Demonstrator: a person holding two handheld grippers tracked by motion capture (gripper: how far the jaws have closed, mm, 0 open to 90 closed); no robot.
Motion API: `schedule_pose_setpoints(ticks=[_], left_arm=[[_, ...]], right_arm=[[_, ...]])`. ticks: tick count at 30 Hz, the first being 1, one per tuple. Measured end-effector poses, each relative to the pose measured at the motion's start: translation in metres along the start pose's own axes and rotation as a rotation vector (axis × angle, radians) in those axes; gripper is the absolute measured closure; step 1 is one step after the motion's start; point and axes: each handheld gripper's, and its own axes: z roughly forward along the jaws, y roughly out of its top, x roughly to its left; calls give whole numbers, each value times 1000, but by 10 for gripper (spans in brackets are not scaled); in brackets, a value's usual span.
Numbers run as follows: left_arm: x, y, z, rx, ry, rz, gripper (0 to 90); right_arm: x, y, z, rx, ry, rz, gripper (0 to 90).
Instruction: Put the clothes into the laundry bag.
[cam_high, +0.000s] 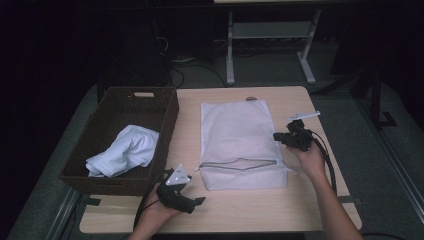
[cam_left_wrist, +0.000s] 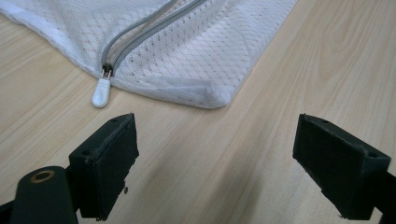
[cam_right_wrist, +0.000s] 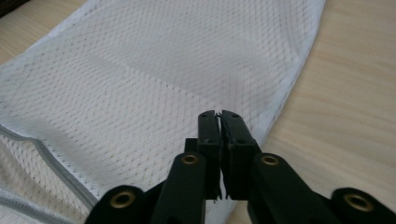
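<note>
A white mesh laundry bag (cam_high: 240, 140) lies flat on the wooden table, its grey zipper (cam_high: 239, 162) partly open near the front end. My right gripper (cam_high: 278, 136) sits at the bag's right edge; in the right gripper view its jaws (cam_right_wrist: 218, 116) are pressed together on a pinch of the bag's mesh (cam_right_wrist: 140, 70). My left gripper (cam_high: 194, 194) rests near the bag's front left corner, jaws wide apart and empty. In the left gripper view (cam_left_wrist: 215, 158) the bag's corner (cam_left_wrist: 187, 56) and white zipper pull (cam_left_wrist: 101, 91) lie just ahead of the jaws, untouched.
A dark wicker basket (cam_high: 170, 115) stands at the table's left, holding a crumpled white cloth (cam_high: 125, 150). Bare table (cam_high: 250, 210) runs along the front edge. Beyond the table, a white desk frame (cam_high: 270, 30) and cables stand on the dark floor.
</note>
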Motion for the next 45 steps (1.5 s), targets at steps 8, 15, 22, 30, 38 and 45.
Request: schedule_pose_setpoints(ticks=[8,15,22,30,38,45], left_arm=[[0,0,1,6,-4,9,136],[-2,1,1,11,-2,13,135],[-2,0,1,12,-1,13,135],[-1,0,2,11,-1,9,135],[-1,0,1,10,0,3,135],[-1,-1,0,11,5,0,135]], right_arm=[[-4,-5,9,47,-47,-10,899],[-6,-12,18,108,-72,-33,899],[-1,-12,24,138,-79,-60,899],[1,-15,22,164,-118,-90,900],[-9,-19,15,174,-130,-62,900],[-12,-22,8,197,-143,-68,900]])
